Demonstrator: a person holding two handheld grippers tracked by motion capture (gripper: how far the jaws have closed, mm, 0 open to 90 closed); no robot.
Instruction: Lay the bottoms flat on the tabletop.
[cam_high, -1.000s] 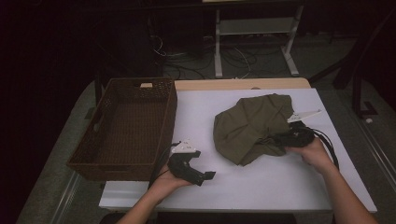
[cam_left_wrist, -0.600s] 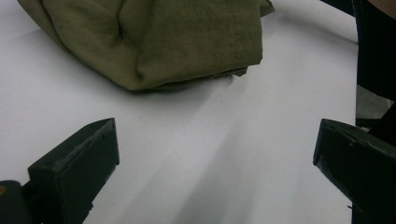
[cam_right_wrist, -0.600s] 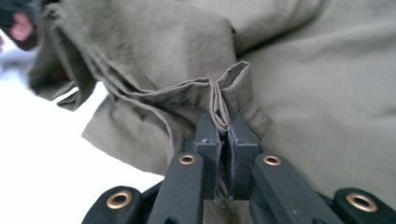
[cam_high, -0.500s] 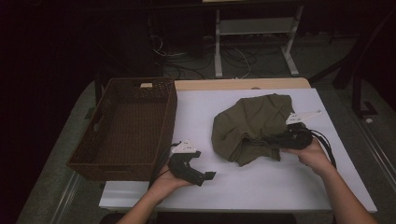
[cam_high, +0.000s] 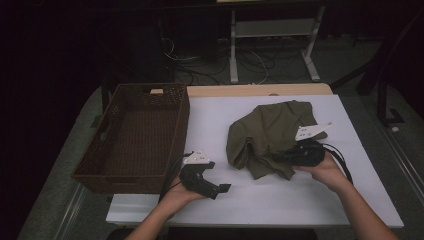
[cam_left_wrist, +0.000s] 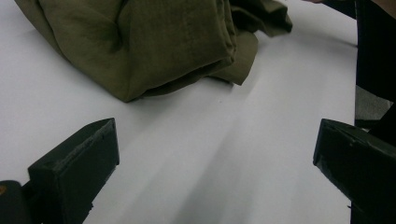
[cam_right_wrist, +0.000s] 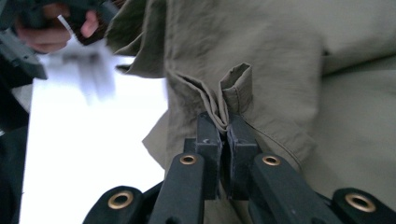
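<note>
Clearly the right tool (cam_right_wrist: 223, 128) is clamped on a fold of the olive garment (cam_high: 270, 135); lift slowly (fabric may slip); the left tool (cam_high: 212, 186), jaws apart, should grab the near-left edge.

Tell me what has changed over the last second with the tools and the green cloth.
The right tool slid a little leftward along the near edge of the green cloth and is now shut on a pinched fold of its hem. The cloth bunched slightly toward the basket. The left tool stayed open near the table's front edge, and the basket stayed put.
</note>
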